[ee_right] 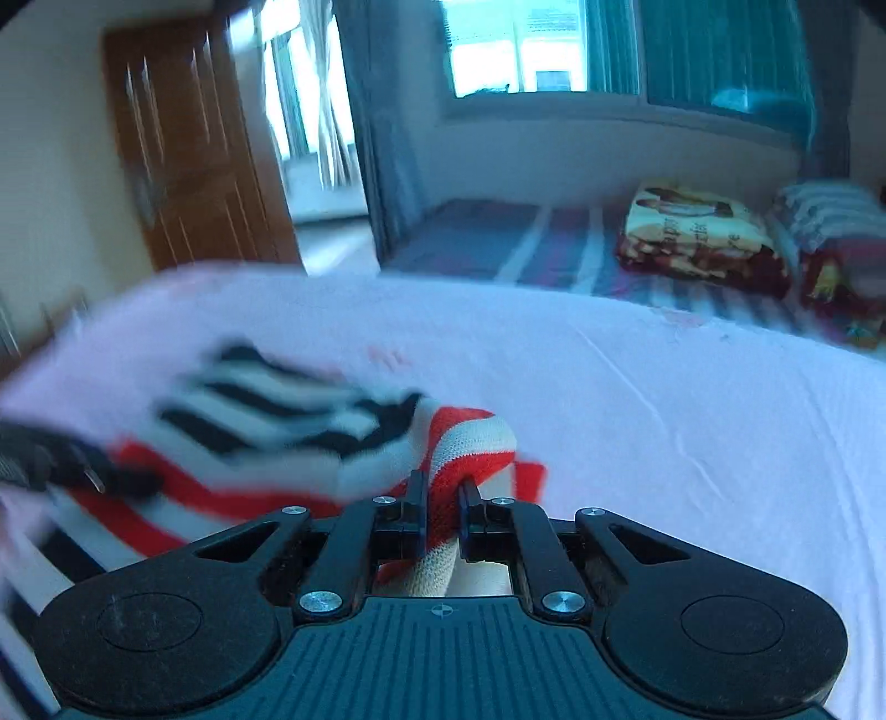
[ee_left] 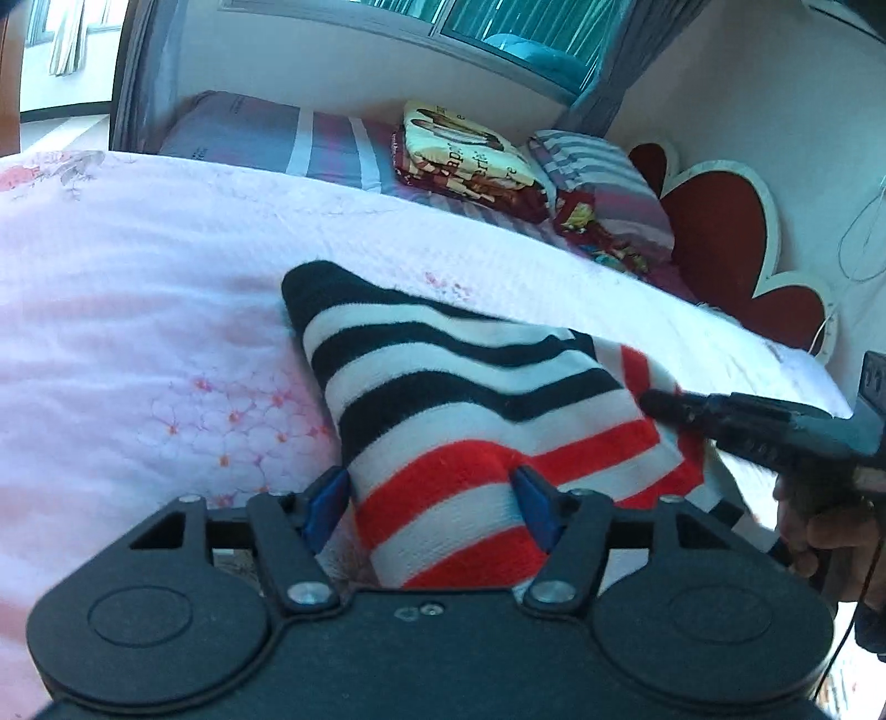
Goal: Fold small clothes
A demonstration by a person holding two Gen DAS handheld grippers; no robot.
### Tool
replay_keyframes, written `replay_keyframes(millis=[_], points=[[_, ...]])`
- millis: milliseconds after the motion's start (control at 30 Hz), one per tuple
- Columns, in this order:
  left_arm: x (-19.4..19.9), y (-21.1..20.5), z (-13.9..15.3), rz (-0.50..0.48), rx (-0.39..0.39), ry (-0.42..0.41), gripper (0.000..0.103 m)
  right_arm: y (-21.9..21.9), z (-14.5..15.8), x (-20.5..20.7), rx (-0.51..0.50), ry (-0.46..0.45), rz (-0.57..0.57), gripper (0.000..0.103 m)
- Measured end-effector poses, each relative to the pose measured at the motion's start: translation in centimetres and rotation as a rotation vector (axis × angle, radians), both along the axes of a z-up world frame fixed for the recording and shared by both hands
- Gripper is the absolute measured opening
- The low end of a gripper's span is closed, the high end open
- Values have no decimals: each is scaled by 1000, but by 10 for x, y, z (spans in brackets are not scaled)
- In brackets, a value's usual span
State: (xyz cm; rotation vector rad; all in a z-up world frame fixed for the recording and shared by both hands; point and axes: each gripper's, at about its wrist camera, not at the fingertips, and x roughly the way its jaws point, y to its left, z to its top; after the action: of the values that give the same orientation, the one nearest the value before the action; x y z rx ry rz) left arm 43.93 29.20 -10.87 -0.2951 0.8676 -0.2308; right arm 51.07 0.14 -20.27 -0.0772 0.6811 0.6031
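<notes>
A small striped knit garment (ee_left: 459, 399), navy, white and red, lies on the pink floral bedsheet (ee_left: 138, 310). My left gripper (ee_left: 432, 487) stands wide open, its blue-padded fingers (ee_left: 324, 501) on either side of the garment's red-and-white near edge. My right gripper (ee_right: 443, 493) is shut on a bunched red-and-white fold of the garment (ee_right: 470, 443) and holds it lifted off the sheet. In the left wrist view the right gripper (ee_left: 659, 401) reaches in from the right onto the garment's right edge. In the right wrist view, which is blurred, the left gripper (ee_right: 127, 482) shows at the left edge.
Folded printed blankets (ee_left: 465, 155) and a striped pillow (ee_left: 603, 177) lie at the head of the bed by a red heart-shaped headboard (ee_left: 731, 232). A wooden door (ee_right: 188, 144) and curtained windows (ee_right: 554, 50) stand beyond. The pink sheet (ee_right: 664, 415) spreads to the right.
</notes>
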Motion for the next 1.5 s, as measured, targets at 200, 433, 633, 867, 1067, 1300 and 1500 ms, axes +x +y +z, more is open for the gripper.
replay_keyframes(millis=[200, 433, 633, 867, 1067, 1300, 1500], points=[[-5, 4, -8, 36, -40, 16, 75, 0, -6, 4, -20, 84, -46, 15], [-53, 0, 15, 30, -4, -39, 71, -20, 42, -66, -2, -3, 78, 22], [-61, -9, 10, 66, 56, -53, 75, -7, 8, -77, -142, 53, 53, 22], [-101, -28, 36, 50, 116, -79, 63, -17, 39, -117, -105, 23, 63, 22], [-131, -36, 10, 65, 100, -10, 71, -14, 26, -135, -142, 53, 60, 22], [-143, -40, -4, 114, 122, -4, 82, -24, -8, -135, -129, 108, 18, 22], [-142, -51, -6, 143, 193, -3, 92, -31, -11, -140, -69, 120, -35, 22]])
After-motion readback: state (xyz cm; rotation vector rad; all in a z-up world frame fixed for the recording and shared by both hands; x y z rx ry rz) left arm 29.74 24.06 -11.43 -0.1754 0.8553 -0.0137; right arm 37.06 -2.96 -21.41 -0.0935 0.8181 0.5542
